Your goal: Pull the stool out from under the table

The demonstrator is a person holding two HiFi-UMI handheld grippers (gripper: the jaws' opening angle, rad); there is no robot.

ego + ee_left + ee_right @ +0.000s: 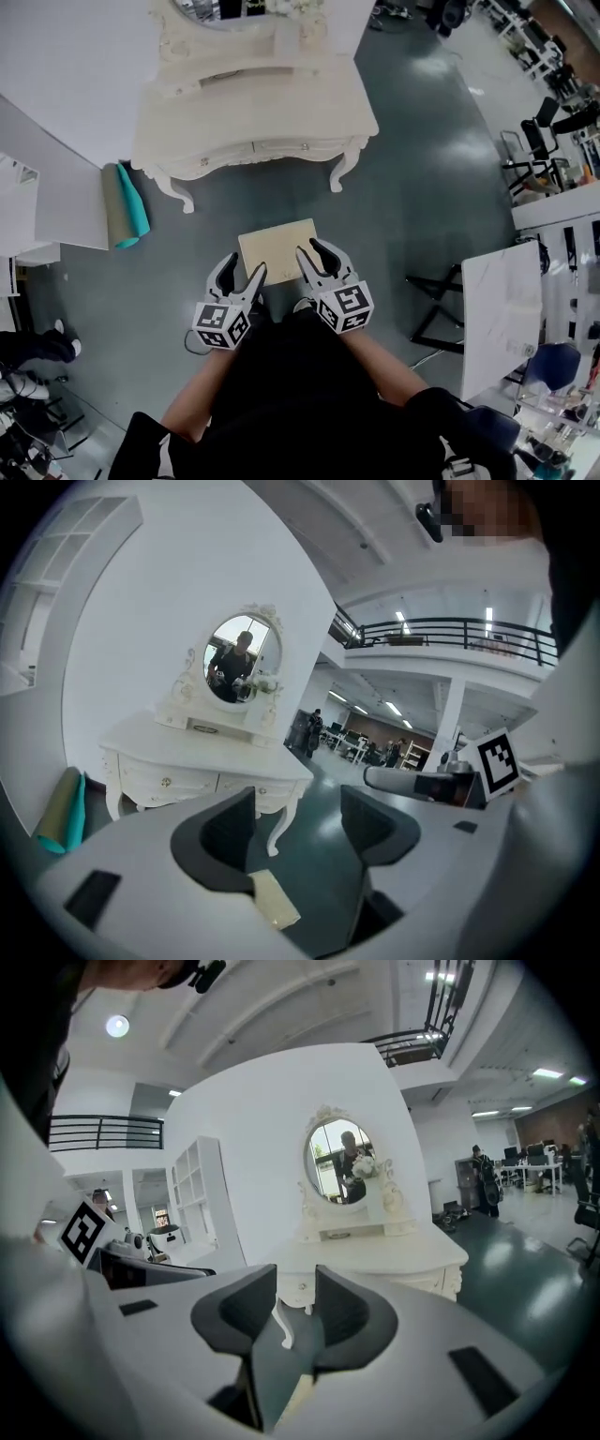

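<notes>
- The person is wearing a black top (300, 394).
- The left gripper (247, 264) and right gripper (315, 249) are looking grey, with dark pads (225, 841).
- Each is carrying a black-and-white marker cube (221, 324).

The left forearm (200, 386) and right forearm (382, 361), both bare, reach forward, holding the 2 grippers side by side. The left gripper (244, 269) has its jaws wide apart and empty. The right gripper (313, 251) has its jaws nearer together, a narrow gap between them, gripping nothing.
</notes>
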